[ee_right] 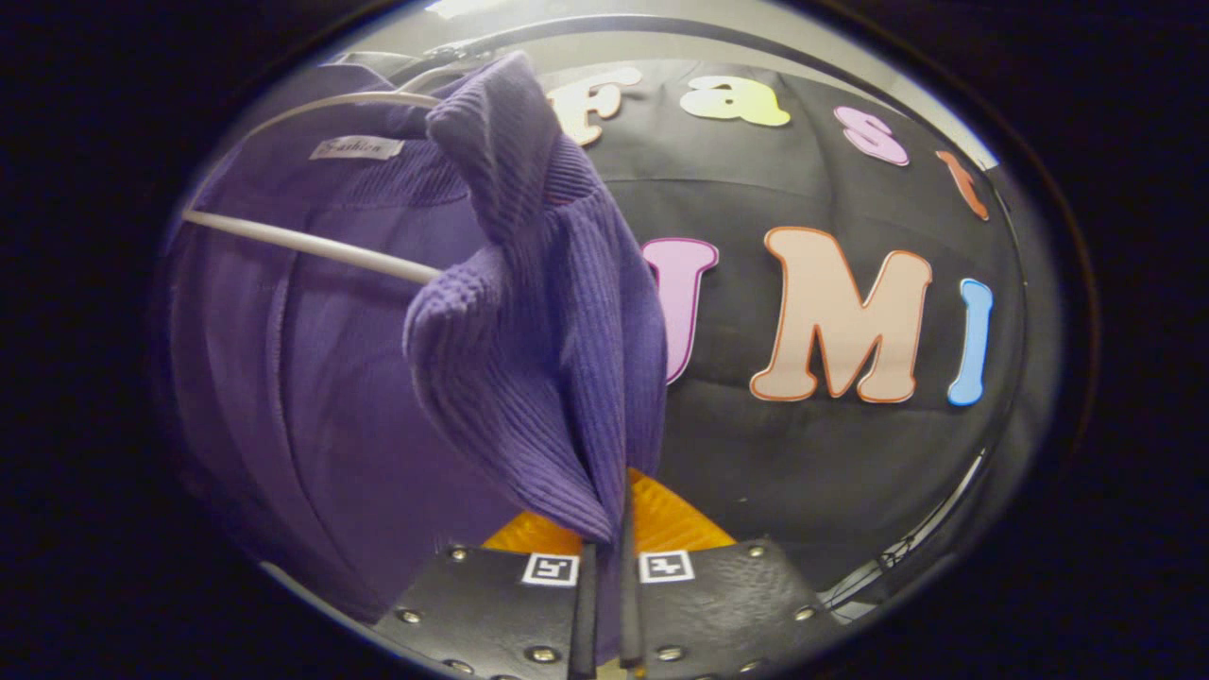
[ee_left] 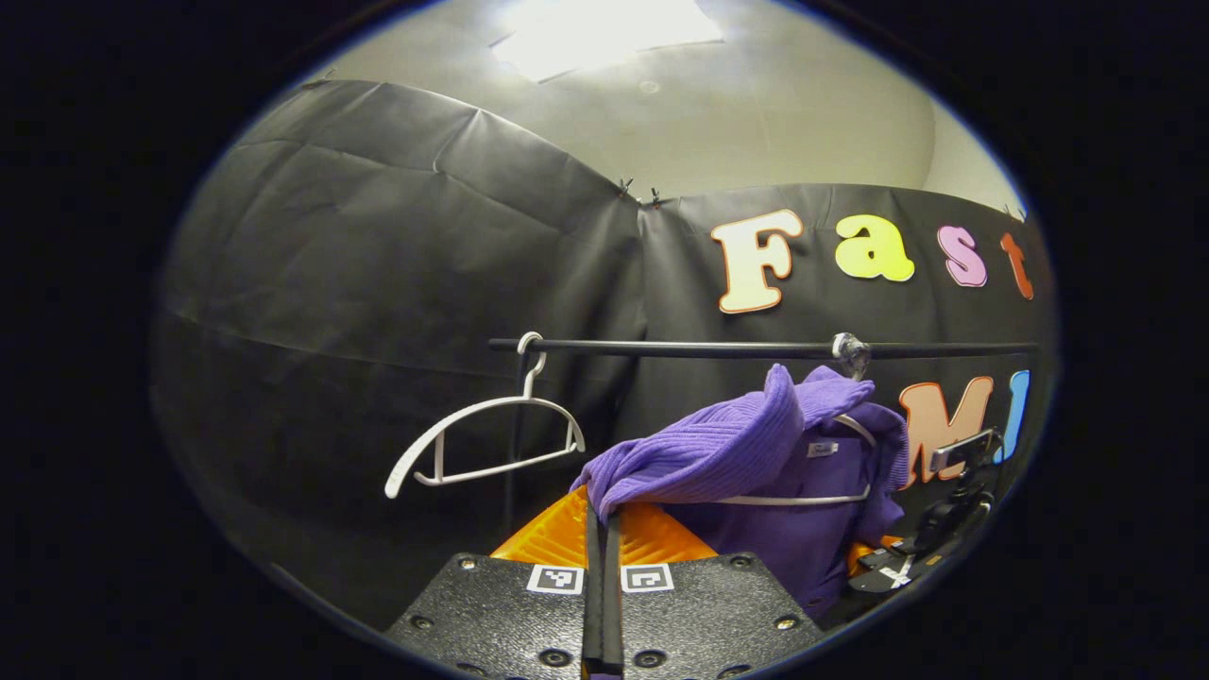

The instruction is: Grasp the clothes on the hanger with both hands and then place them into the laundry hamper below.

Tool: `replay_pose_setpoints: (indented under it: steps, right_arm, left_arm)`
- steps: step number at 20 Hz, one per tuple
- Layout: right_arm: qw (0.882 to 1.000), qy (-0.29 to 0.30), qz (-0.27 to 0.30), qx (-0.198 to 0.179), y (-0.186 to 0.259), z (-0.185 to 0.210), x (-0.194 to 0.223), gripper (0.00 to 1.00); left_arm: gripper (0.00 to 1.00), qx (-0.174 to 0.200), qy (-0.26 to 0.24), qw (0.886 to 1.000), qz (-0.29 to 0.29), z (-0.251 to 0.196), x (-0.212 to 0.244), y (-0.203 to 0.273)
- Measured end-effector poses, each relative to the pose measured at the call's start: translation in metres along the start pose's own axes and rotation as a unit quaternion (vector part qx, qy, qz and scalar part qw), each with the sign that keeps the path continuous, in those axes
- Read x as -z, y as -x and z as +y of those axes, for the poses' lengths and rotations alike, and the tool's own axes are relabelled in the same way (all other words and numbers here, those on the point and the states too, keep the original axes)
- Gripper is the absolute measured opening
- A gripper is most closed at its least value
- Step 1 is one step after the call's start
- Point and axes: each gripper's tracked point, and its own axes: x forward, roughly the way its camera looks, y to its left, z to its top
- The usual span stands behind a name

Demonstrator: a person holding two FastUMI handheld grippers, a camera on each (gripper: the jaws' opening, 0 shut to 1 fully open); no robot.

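Note:
A purple knit sweater [ee_left: 756, 453] hangs on a white hanger [ee_left: 812, 499] from the black rail [ee_left: 680, 348]. My left gripper [ee_left: 601, 515] is shut on the sweater's left shoulder, which is pulled off the hanger toward me. In the right gripper view the same purple sweater [ee_right: 529, 312] drapes over its white hanger [ee_right: 312, 244], and my right gripper [ee_right: 604, 529] is shut on a ribbed fold of it. The right gripper [ee_left: 930, 548] also shows at the far right of the left gripper view, beside the sweater.
An empty white hanger [ee_left: 486, 439] hangs tilted on the rail to the left of the sweater. A black upright pole [ee_left: 511, 472] stands below the rail's left end. Black cloth walls close in behind.

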Motion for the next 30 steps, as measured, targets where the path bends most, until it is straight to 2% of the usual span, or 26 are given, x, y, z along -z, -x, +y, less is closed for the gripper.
replay_pose_setpoints:
  steps: [7,8,9,17,25,30]
  right_arm:
    - [0.999,0.006,-0.031,0.024,-0.009,-0.037,-0.031,0.11]
    - [0.999,0.006,-0.035,0.028,-0.012,-0.042,-0.035,0.07]
    - [0.999,0.004,-0.037,0.03,-0.015,-0.046,-0.038,0.11]
    - [0.997,-0.014,-0.061,0.052,-0.03,-0.078,-0.068,0.11]
    - [0.994,-0.05,-0.071,0.065,-0.049,-0.105,-0.086,0.11]
    - [0.992,-0.071,-0.068,0.084,-0.06,-0.127,-0.088,0.11]
  left_arm:
    - [0.0,-0.024,0.003,0.999,-0.025,0.026,-0.026,-0.01]
    - [0.0,-0.026,0.002,0.999,-0.026,0.027,-0.027,-0.011]
    - [0.0,-0.026,0.001,0.999,-0.027,0.029,-0.028,-0.013]
    - [0.0,-0.022,-0.02,0.998,-0.056,0.04,-0.049,-0.046]
    - [0.0,-0.011,-0.035,0.999,-0.039,0.043,-0.028,-0.083]
    - [0.0,-0.003,-0.031,0.999,-0.006,0.04,0.003,-0.1]
